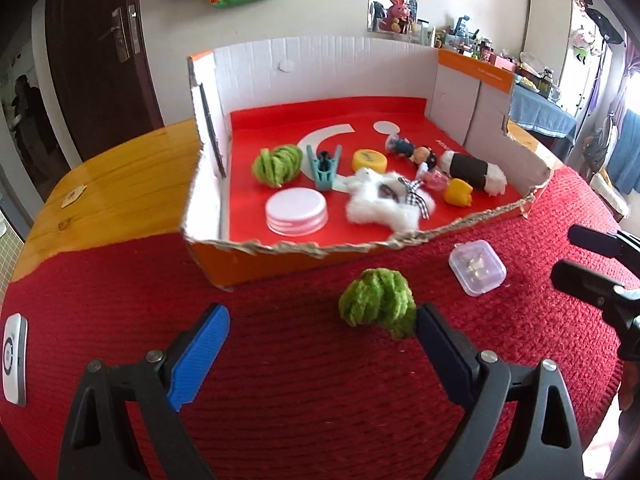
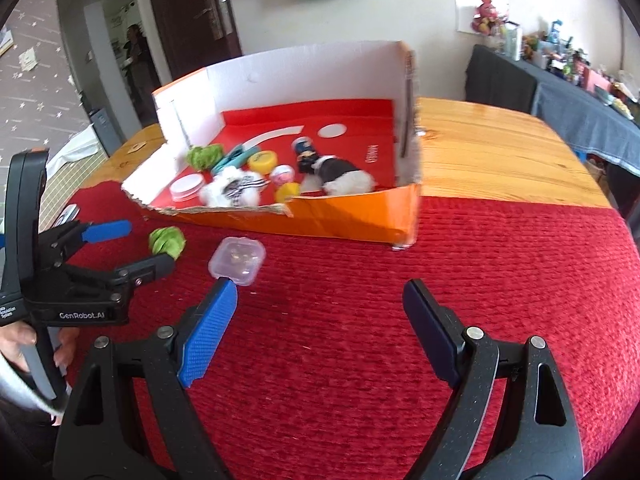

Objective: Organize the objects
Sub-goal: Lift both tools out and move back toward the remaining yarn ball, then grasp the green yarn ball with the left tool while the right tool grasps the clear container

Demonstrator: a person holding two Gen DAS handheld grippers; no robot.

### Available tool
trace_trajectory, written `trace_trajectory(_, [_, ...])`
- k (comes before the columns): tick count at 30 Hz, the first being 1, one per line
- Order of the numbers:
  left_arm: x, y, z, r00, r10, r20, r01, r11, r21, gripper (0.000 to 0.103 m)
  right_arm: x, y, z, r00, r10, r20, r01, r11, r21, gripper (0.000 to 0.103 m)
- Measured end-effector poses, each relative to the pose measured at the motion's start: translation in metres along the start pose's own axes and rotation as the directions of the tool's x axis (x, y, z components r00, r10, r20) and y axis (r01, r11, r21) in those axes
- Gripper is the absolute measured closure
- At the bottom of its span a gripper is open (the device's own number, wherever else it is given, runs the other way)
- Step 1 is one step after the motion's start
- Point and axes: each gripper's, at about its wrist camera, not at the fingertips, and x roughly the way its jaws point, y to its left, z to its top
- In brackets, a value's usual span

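A green fuzzy ball (image 1: 376, 307) lies on the red mat (image 1: 280, 400) just in front of the orange cardboard box (image 1: 304, 258). My left gripper (image 1: 322, 332) is open, its right finger touching the ball; it also shows in the right wrist view (image 2: 140, 246) beside the ball (image 2: 167, 241). A small clear plastic case (image 1: 477, 267) lies on the mat to the right, also in the right wrist view (image 2: 237, 260). My right gripper (image 2: 320, 304) is open and empty, its left fingertip just below the case.
The box holds a second green ball (image 1: 277, 165), a white lid (image 1: 296, 210), a teal clip (image 1: 325, 168), a yellow cap (image 1: 370, 160), a white plush (image 1: 384, 202), dolls and a yellow toy (image 1: 459, 192). A white device (image 1: 14, 360) lies at the mat's left. Wooden table (image 2: 500, 148) beyond.
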Motion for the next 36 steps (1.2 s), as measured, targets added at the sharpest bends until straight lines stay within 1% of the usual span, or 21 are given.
trace_trajectory(6, [-0.002,0.008,0.0,1.0,-0.011,0.005,0.011,1.0,0.027,0.007,0.014,0.021,0.004,1.0,-0.001,-0.03,0.0,0.999,-0.043,0.018])
trace_trajectory(13, [-0.006,0.015,-0.002,1.0,-0.024,0.016,0.023,0.998,0.064,0.007,0.032,0.036,0.007,0.998,-0.019,-0.065,0.015,0.998,-0.06,0.018])
trace_trajectory(17, [-0.005,0.019,-0.002,0.999,-0.051,0.009,0.05,0.995,0.084,0.008,0.042,0.043,0.009,0.996,-0.028,-0.086,0.021,0.997,-0.077,0.018])
trace_trajectory(19, [-0.004,0.02,-0.002,0.997,-0.076,0.002,0.075,0.993,0.09,0.012,0.046,0.046,0.01,0.995,-0.037,-0.091,0.03,0.996,-0.084,0.018])
trace_trajectory(24, [-0.004,0.02,-0.002,0.993,-0.119,-0.007,0.119,0.988,0.1,0.012,0.044,0.04,0.009,0.993,-0.073,-0.09,0.066,0.994,-0.084,0.018])
trace_trajectory(26, [-0.003,0.019,-0.002,0.991,-0.134,-0.01,0.134,0.985,0.107,0.012,0.042,0.034,0.008,0.993,-0.074,-0.096,0.067,0.995,-0.071,0.018])
trace_trajectory(29, [-0.002,0.015,0.001,0.989,-0.147,-0.01,0.148,0.981,0.124,0.012,0.041,0.031,0.008,0.994,-0.051,-0.097,0.045,0.997,-0.063,0.018])
trace_trajectory(30, [-0.001,0.013,0.001,0.989,-0.146,-0.01,0.146,0.98,0.132,0.013,0.042,0.032,0.009,0.994,-0.047,-0.098,0.041,0.997,-0.067,0.018])
trace_trajectory(31, [0.0,0.011,0.002,0.989,-0.146,-0.012,0.146,0.98,0.139,0.017,0.043,0.034,0.01,0.994,-0.043,-0.096,0.036,0.997,-0.074,0.018])
trace_trajectory(34, [0.004,0.006,0.004,0.988,-0.15,-0.026,0.152,0.975,0.161,0.024,0.047,0.041,0.012,0.994,-0.043,-0.096,0.033,0.994,-0.104,0.018])
trace_trajectory(35, [0.005,0.005,0.004,0.989,-0.148,-0.028,0.151,0.975,0.164,0.025,0.048,0.042,0.013,0.995,-0.04,-0.095,0.03,0.994,-0.109,0.02])
trace_trajectory(36, [0.006,0.004,0.004,0.989,-0.147,-0.031,0.151,0.974,0.167,0.027,0.049,0.042,0.014,0.995,-0.035,-0.096,0.024,0.993,-0.114,0.025])
